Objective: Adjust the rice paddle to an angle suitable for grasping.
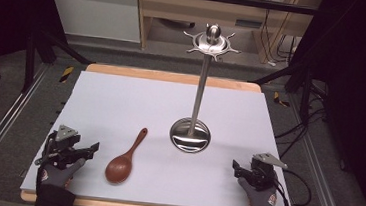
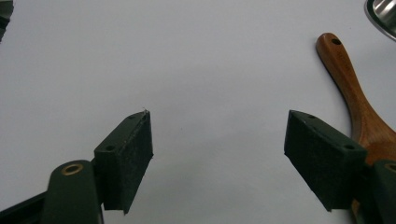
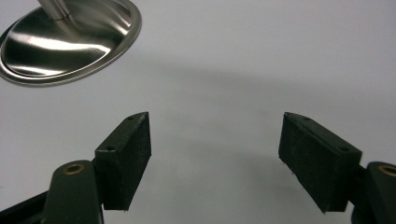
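A brown wooden spoon (image 1: pixel 125 158) lies on the white table cover, bowl toward the near edge, handle pointing up and right with a hole at its end. In the left gripper view the spoon (image 2: pixel 355 98) lies just beyond the right jaw. A steel utensil stand (image 1: pixel 192 134) with a round base, a tall pole and a hooked crown (image 1: pixel 211 41) rises right of centre; its base (image 3: pixel 65 39) shows at the upper left of the right gripper view. My left gripper (image 1: pixel 91 151) rests open at the near left, left of the spoon. My right gripper (image 1: pixel 237 169) rests open at the near right. Both hold nothing.
The white cover (image 1: pixel 121 102) lies on a wooden table (image 1: pixel 173 75). Metal rails run along both sides on the floor. Cables trail at the right. Shelving stands behind the table.
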A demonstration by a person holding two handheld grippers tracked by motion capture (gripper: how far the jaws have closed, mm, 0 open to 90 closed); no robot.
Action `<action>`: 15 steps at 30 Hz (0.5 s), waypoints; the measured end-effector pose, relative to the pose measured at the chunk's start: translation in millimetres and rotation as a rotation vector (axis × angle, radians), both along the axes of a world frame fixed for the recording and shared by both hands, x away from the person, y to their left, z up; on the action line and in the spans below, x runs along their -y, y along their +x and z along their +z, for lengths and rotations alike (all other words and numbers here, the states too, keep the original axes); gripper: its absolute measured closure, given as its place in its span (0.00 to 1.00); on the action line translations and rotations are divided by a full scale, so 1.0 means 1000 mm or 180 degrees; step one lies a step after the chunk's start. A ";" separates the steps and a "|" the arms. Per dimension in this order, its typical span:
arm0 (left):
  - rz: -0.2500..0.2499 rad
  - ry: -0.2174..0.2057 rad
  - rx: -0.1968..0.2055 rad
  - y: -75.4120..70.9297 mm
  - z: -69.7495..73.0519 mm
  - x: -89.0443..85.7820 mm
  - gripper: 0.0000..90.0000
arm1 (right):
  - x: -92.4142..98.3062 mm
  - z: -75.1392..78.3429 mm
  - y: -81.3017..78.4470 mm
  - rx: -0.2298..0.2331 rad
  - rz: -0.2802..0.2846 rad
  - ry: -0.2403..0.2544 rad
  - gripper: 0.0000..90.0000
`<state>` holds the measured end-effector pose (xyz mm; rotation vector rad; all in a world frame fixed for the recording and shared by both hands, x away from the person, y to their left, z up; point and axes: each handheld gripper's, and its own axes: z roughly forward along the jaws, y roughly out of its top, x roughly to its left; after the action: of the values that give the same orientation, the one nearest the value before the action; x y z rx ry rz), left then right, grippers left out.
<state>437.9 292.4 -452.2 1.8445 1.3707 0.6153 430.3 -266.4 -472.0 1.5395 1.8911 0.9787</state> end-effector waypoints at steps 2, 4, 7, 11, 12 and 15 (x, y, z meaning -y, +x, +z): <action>-0.0015 -0.0007 0.0012 -0.001 0.002 0.000 0.28 | -0.002 0.000 -0.001 0.0014 0.0002 -0.0003 0.28; -0.0024 -0.0026 0.0021 -0.002 0.004 0.001 0.29 | -0.002 0.001 -0.001 0.0038 0.0017 -0.0023 0.28; -0.0051 -0.0016 0.0035 -0.003 0.006 0.003 0.30 | -0.003 0.001 -0.001 0.0036 0.0031 -0.0009 0.29; -0.0085 0.0018 0.0049 -0.004 0.008 0.005 0.32 | -0.005 0.001 -0.001 0.0015 0.0055 -0.0053 0.29; -0.0085 0.0018 0.0049 -0.004 0.008 0.005 0.32 | -0.005 0.001 -0.001 0.0015 0.0055 -0.0053 0.29; -0.0117 0.0015 0.0070 -0.005 0.012 0.006 0.34 | -0.006 0.002 -0.002 0.0013 0.0031 -0.0076 0.30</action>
<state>433.3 286.7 -440.3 1.8573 1.3192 0.6186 428.8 -260.8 -470.2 1.5150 1.9023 0.9594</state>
